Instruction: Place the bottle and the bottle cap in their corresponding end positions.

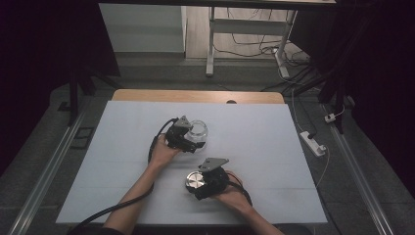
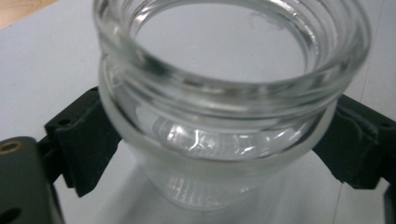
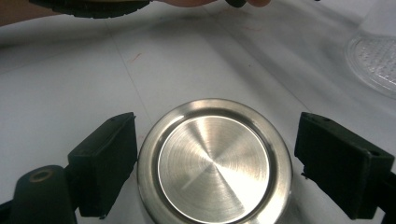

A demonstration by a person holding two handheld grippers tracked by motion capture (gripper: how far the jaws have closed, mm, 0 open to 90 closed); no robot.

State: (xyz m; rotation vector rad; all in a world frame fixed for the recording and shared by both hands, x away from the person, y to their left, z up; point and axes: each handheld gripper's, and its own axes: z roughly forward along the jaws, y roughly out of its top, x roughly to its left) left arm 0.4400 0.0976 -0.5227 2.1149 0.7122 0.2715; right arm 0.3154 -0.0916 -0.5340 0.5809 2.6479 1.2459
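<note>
Nearest the bench's front edge, the metal lid [image 1: 194,181] is seen lying between the parted jaws of the right hand-held gripper [image 1: 201,183], a gap showing on one side. Further in, near the bench's middle, the open glass jar [image 1: 197,131] is flanked by the left hand-held gripper [image 1: 194,142], whose jaws stand apart, seemingly released. The lid is judged just set aside; withdrawal of both is called for next.

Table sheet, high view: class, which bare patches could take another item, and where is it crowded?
The sheet is bare left of the jar, right of the lid, and along its far edge by the wooden strip. Crowded: the middle, around both grippers.
</note>
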